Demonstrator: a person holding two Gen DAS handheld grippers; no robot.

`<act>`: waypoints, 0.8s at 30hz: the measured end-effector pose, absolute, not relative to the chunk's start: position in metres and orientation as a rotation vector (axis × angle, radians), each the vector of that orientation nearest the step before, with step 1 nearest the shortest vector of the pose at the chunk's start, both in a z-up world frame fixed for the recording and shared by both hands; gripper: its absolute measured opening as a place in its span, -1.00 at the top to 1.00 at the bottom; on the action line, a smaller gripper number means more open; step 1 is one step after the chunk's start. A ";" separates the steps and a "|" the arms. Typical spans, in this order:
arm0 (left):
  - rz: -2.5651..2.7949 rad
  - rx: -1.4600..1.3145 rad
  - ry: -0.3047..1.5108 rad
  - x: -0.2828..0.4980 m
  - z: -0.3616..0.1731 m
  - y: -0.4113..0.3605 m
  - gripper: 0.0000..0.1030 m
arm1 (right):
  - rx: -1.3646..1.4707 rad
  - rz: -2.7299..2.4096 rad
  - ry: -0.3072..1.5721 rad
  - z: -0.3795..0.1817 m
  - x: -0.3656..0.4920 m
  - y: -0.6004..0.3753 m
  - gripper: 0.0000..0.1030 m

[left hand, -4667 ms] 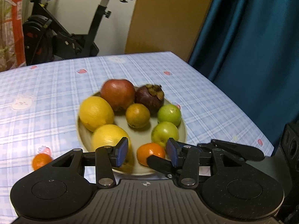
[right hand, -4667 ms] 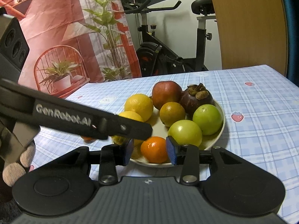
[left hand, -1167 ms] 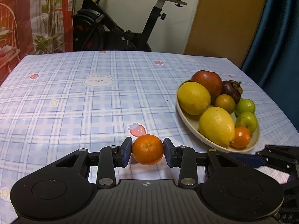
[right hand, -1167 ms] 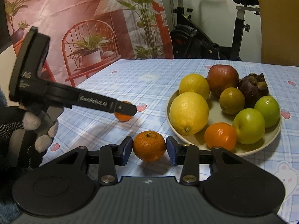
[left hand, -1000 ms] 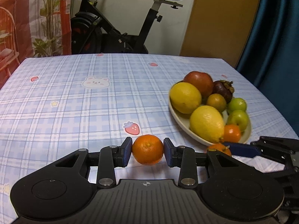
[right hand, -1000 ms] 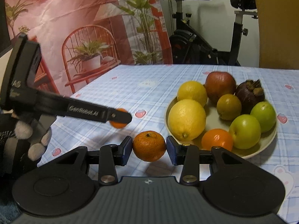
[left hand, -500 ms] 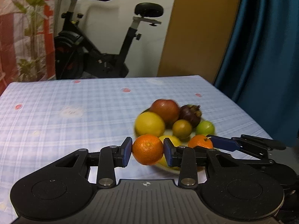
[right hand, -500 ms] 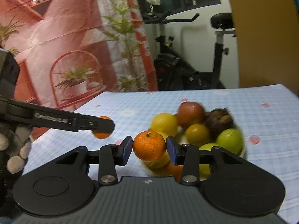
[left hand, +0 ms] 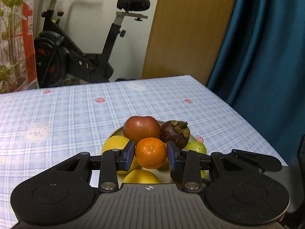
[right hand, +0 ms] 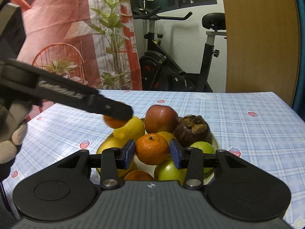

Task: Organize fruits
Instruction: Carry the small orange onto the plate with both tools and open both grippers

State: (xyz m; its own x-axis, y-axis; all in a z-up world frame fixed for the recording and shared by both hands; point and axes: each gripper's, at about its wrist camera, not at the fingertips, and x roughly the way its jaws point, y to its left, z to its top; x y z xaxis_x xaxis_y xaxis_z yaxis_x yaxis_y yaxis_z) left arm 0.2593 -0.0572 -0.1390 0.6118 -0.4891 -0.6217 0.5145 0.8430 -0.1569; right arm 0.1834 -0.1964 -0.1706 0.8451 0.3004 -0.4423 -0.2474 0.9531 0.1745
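My left gripper [left hand: 150,155] is shut on a mandarin [left hand: 151,153] and holds it in the air over the fruit plate [left hand: 116,132]. My right gripper [right hand: 152,152] is shut on a second mandarin [right hand: 152,149], also above the plate [right hand: 215,139]. The plate holds a red apple [right hand: 161,118], a mangosteen [right hand: 192,130], lemons [right hand: 129,128], green fruits [right hand: 202,147] and an orange one [right hand: 139,175]. In the right wrist view the left gripper's finger [right hand: 82,97] reaches in from the left with its mandarin [right hand: 114,122] under its tip.
The table has a blue checked cloth [left hand: 66,106] with strawberry prints; its right edge [left hand: 247,114] borders a dark blue curtain [left hand: 266,47]. An exercise bike [left hand: 76,53] stands behind the table, and a plant-print hanging [right hand: 66,28] is at the left.
Both grippers have lifted their mandarins off the table and carried them over the plate. The left gripper has swung right, closer to the right gripper.
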 end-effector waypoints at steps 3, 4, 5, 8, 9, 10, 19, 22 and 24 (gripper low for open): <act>-0.573 0.048 0.723 0.263 -0.144 -0.058 0.26 | 0.106 0.302 0.482 -0.175 0.185 -0.196 0.17; -0.574 0.051 0.726 0.264 -0.145 -0.060 0.26 | 0.106 0.304 0.482 -0.176 0.185 -0.195 0.17; -0.575 0.054 0.729 0.264 -0.146 -0.060 0.25 | 0.108 0.305 0.483 -0.177 0.186 -0.195 0.17; -0.575 0.061 0.739 0.266 -0.148 -0.063 0.25 | 0.118 0.302 0.488 -0.179 0.187 -0.197 0.17; -0.574 0.063 0.742 0.267 -0.149 -0.063 0.25 | 0.121 0.300 0.491 -0.180 0.188 -0.198 0.17; -0.573 0.065 0.745 0.268 -0.150 -0.064 0.25 | 0.125 0.298 0.492 -0.180 0.188 -0.199 0.17; -0.581 0.077 0.762 0.270 -0.154 -0.069 0.25 | 0.147 0.284 0.494 -0.179 0.187 -0.202 0.16; -0.578 0.078 0.770 0.271 -0.154 -0.070 0.09 | 0.151 0.285 0.494 -0.179 0.186 -0.202 0.16; -0.574 0.075 0.769 0.270 -0.153 -0.069 -0.05 | 0.152 0.286 0.494 -0.178 0.186 -0.201 0.16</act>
State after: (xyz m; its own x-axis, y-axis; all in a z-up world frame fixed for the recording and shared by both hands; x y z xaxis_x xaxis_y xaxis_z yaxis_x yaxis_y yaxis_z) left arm 0.2704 -0.0691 -0.1528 0.5739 -0.4628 -0.6756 0.5162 0.8449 -0.1402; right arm 0.1855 -0.2015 -0.1781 0.8415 0.3065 -0.4450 -0.2336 0.9490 0.2119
